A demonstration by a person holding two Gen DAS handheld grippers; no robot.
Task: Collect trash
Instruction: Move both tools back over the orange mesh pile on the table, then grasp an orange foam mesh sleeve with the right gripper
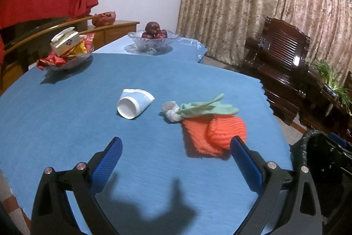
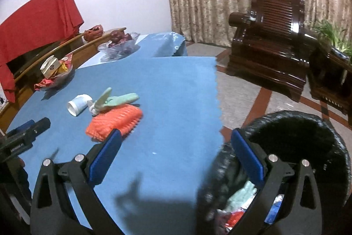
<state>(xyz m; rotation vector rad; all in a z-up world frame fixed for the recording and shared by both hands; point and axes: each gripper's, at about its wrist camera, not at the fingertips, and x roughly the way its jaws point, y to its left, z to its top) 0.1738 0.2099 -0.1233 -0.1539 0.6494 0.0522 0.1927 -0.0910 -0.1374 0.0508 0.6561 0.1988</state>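
My left fingers (image 1: pixel 176 144) are spread, empty, over the counter (image 1: pixel 66 116). Ahead lie an orange foam net (image 1: pixel 211 136), a knotted green glove (image 1: pixel 198 108) and a paper cup (image 1: pixel 134 102): light, soft, crushable. I'd pinch the net's folded edge. My right fingers (image 2: pixel 176 142) are spread beside the bin (image 2: pixel 308 147).

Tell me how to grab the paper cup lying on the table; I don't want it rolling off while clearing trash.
The paper cup lies on its side, open mouth toward the left gripper, far end already crushed flat. Probably come down from above and pinch across the round rim end, one finger on each side, so it cannot roll.
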